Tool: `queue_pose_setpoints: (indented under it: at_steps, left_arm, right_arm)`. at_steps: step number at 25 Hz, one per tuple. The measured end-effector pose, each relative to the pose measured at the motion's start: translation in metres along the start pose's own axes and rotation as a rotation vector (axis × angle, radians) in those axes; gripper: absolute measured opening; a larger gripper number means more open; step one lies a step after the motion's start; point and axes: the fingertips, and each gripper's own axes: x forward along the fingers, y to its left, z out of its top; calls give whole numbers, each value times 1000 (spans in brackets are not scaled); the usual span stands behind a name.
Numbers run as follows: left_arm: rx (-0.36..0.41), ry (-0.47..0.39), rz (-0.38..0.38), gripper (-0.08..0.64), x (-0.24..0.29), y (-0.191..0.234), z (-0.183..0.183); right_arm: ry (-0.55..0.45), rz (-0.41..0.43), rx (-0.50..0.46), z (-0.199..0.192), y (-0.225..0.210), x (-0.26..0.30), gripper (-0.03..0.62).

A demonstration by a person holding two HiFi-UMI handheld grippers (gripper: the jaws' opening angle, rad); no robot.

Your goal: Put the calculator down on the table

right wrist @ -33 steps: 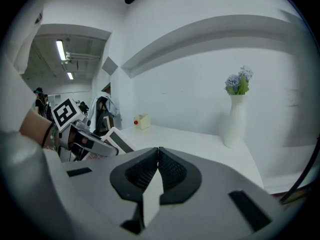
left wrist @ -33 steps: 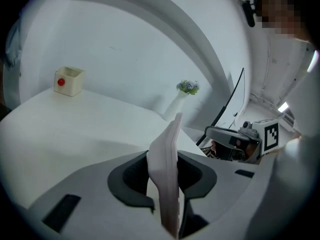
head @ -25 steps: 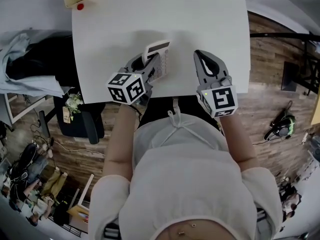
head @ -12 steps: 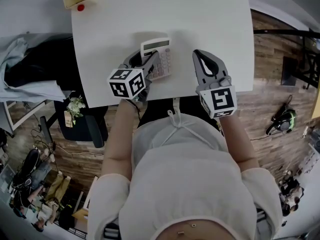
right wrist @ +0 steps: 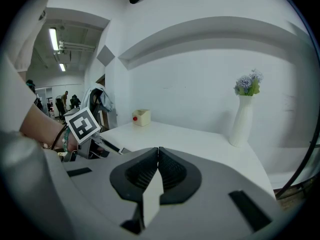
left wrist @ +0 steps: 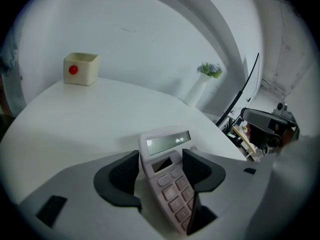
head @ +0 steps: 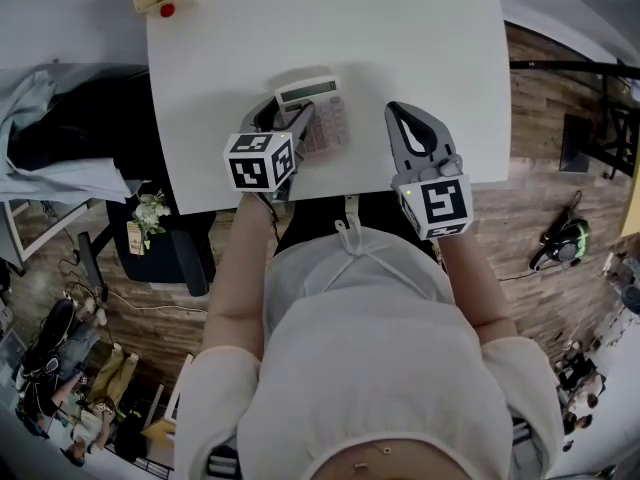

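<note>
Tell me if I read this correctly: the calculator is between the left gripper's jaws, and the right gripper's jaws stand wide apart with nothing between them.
One point is wrong. The right gripper has its jaws closed together, not wide apart, as the right gripper view shows. The rest holds: nothing is between them, and the calculator is between the jaws of the left gripper, which are opening.

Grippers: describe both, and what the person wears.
The left gripper and right gripper are grey plastic with black ribbed pads. Each carries a white cube with black square markers. The person wears a white short-sleeved top and a bracelet on the left wrist.
</note>
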Motion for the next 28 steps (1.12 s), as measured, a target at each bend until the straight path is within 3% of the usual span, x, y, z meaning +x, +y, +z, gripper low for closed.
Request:
queue_pose_setpoints:
  at_steps: [8, 12, 16, 20, 24, 28]
  left_arm:
    - [61, -14, 93, 287, -12, -4, 8]
    - [85, -105, 114, 255, -38, -12, 31]
    - [132, -248, 145, 139, -79, -24, 68]
    - [154, -370, 136, 97, -118, -39, 103]
    - [244, -456, 150, 46, -149, -55, 129]
    - [281, -535, 136, 28, -175, -71, 154]
  right_arm:
    - [-25, -5, -30, 7, -1, -3, 8]
    - [-49, -10, -43, 13, -5, -8, 8]
    - [-98, 7, 1, 34, -6, -13, 8]
    - [-164, 7, -3, 66, -14, -19, 8]
    - [-219, 12, 7, 94, -21, -27, 8]
    - [-268, 15, 1, 116, -27, -37, 8]
